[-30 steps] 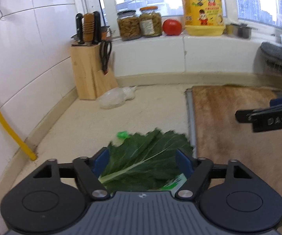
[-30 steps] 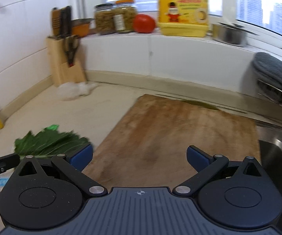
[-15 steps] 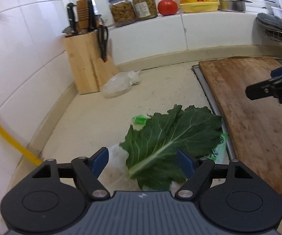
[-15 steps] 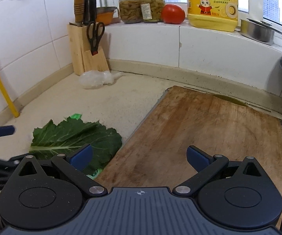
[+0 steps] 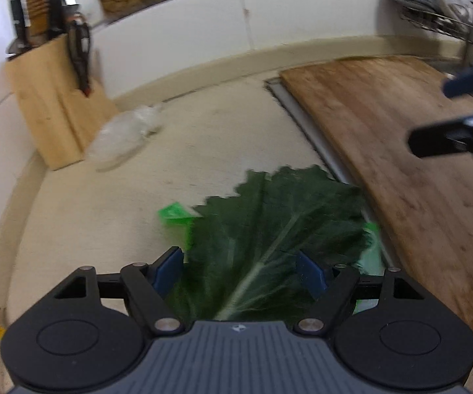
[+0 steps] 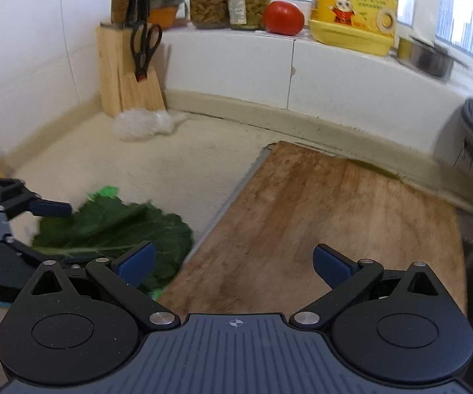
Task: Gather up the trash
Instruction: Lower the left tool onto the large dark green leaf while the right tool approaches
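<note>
So we're basically at the start of the trash run here, nothing looks collected yet as far as we can tell. Our left gripper (image 5: 241, 267) is spread wide and holding nothing, with its blue tips on either side of the stem end of the big green leaf (image 5: 269, 229), which lies flat on the counter (image 5: 105, 229) just beside the left edge of the cutting board (image 5: 400, 138). Whether the tips are touching the leaf or just above it, we can't tell, the left view is pretty smeared. There's a bright green wrapper (image 5: 174, 213) poking out from under the leaf on the side away from the board, plus more green and white packaging showing at the board-side edge, so that's probably one or two more pieces to grab. A crumpled clear plastic bag (image 6: 144, 124) sits well away from the board, right at the foot of the knife block (image 6: 121, 72), and nobody's touched it. Our right gripper (image 6: 233, 262) is also wide open and empty, hanging over the near end of the board. So what's left is the leaf, the wrapper bits and the bag, and we don't see a bin anywhere. As for writing, the yellow jug (image 6: 354, 6) on the sill behind the board has a cartoon figure and some characters too small to read, and the jar (image 6: 249, 3) labels are unreadable too.
</note>
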A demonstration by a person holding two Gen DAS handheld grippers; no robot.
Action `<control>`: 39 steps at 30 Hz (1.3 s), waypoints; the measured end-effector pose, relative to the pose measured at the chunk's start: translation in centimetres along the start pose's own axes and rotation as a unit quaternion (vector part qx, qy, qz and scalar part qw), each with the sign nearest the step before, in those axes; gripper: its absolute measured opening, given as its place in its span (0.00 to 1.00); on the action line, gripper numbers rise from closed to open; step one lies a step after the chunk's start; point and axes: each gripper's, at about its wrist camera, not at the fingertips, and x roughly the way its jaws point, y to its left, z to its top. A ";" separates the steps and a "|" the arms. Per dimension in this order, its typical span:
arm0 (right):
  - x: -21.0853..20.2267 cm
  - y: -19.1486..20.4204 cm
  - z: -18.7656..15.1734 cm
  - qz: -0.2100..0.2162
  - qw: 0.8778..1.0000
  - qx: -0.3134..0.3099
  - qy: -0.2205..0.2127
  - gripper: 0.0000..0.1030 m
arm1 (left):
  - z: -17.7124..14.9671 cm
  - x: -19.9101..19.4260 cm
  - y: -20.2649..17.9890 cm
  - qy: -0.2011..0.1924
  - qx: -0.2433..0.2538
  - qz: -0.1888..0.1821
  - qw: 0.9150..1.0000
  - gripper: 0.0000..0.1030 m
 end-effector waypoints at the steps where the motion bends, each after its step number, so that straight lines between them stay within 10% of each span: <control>1: 0.1 0.2 0.3 -0.012 1.000 -0.009 0.001 1.00 | -0.1 -0.1 -0.2 0.000 0.004 -0.006 1.000 0.72; 22: 1.3 -0.8 2.0 -0.057 0.998 -0.012 -0.003 1.00 | -0.9 -3.0 -2.3 -0.007 0.012 -0.065 0.998 0.71; 39: 2.5 6.6 2.1 0.040 0.995 -0.088 0.026 0.97 | -3.4 -2.1 -1.9 0.010 -0.026 -0.018 0.999 0.71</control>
